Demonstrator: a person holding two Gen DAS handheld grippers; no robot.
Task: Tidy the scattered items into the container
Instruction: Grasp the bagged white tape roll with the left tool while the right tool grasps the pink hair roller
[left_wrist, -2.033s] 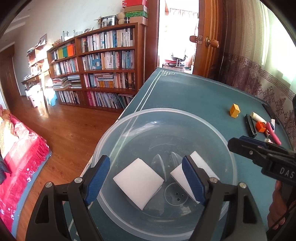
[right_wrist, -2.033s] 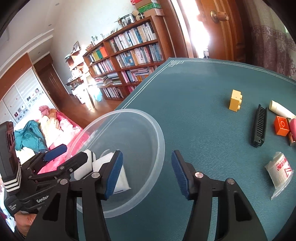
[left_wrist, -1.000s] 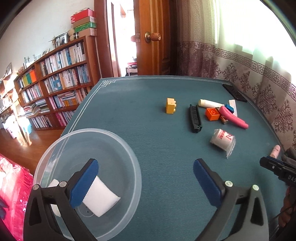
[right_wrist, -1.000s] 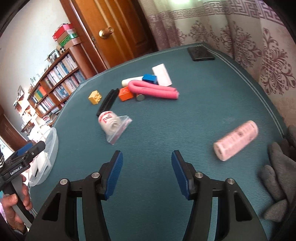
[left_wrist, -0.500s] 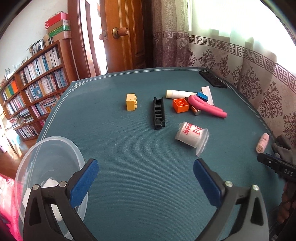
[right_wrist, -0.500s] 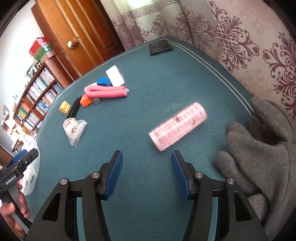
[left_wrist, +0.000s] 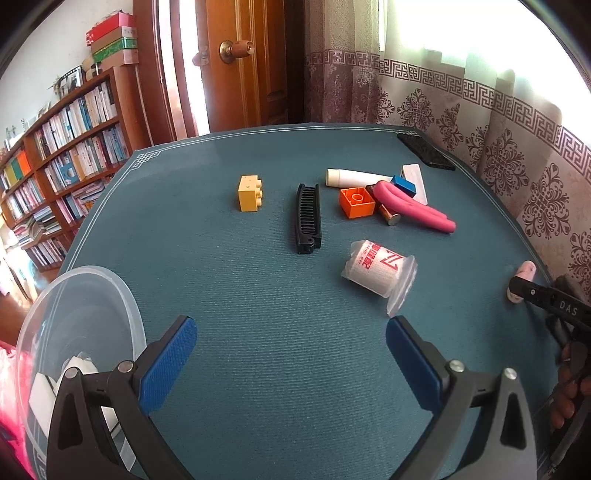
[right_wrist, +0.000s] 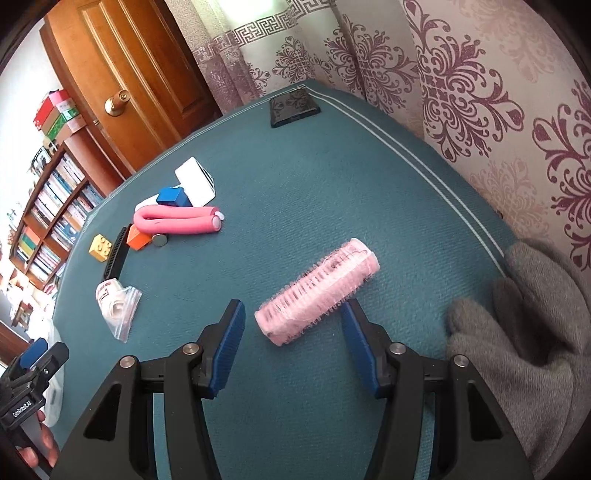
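Teal table (left_wrist: 258, 332) bearing bowl (left_wrist: 122, 295), comb (left_wrist: 308, 214), pink roller (right_wrist: 317, 291)

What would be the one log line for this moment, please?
right tongs: open, around pink hair roller, not gripping | left tongs: open, empty | clear bowl: holds white pieces | table: several items left

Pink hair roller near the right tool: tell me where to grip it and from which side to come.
Grip the pink hair roller across the middle of its barrel, coming from above with the right tool turned so that its open fingers straddle the long axis. It lies flat and diagonal on the table, so the curved sides, not the ends, probably give the pads the surest hold.
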